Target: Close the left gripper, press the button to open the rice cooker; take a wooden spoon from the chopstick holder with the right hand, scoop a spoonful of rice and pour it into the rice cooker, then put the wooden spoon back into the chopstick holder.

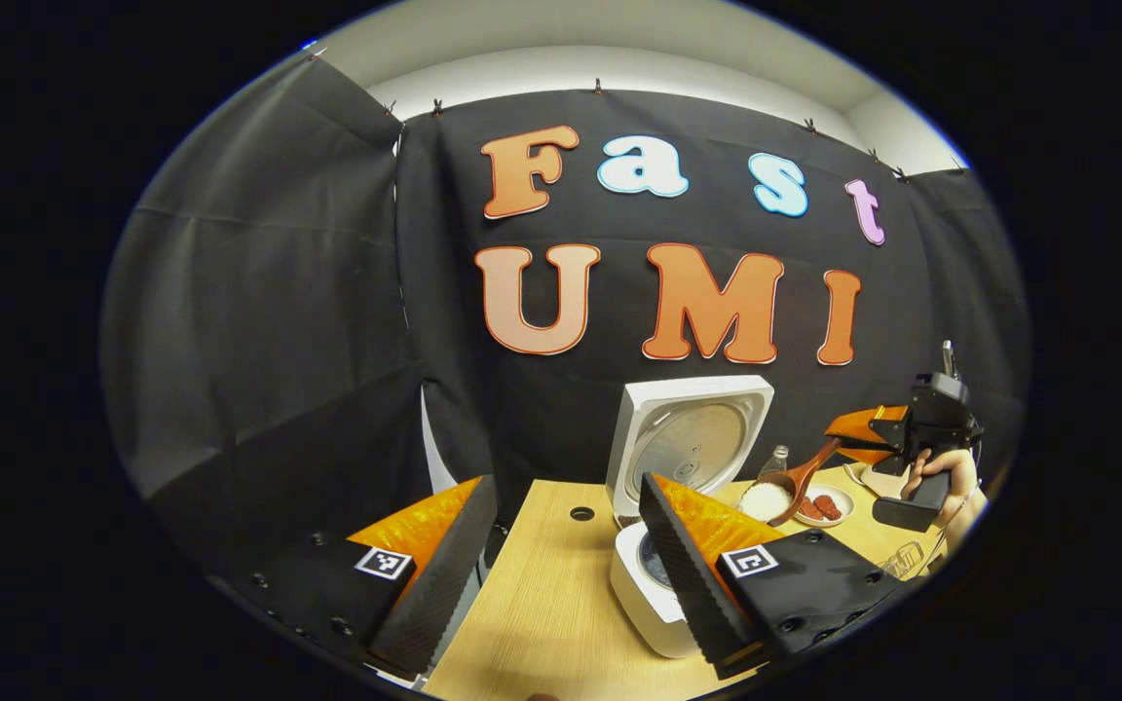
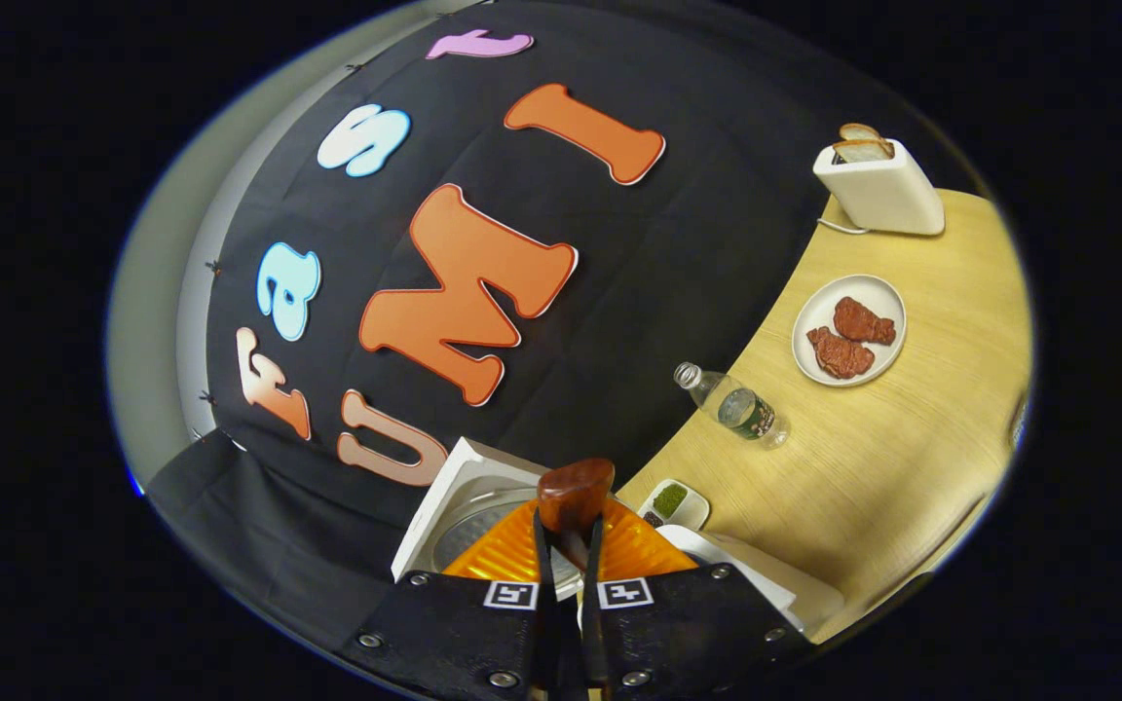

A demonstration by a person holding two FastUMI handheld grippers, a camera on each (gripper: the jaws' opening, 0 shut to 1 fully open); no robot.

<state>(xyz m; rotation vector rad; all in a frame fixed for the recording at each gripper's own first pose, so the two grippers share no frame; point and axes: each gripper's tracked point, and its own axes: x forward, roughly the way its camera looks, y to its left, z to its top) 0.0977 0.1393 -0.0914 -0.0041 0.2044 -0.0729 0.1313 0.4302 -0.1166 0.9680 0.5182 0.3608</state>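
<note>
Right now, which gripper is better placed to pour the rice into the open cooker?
The right gripper. It is shut on the wooden spoon, which sits loaded with rice beside the rice cooker, whose lid stands up. The left gripper is open and holds nothing.

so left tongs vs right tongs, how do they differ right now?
The left tongs are spread open and hold nothing; the right tongs are shut on the wooden spoon. The left ones sit low beside the rice cooker; the right ones are raised, spoon loaded with rice.
</note>
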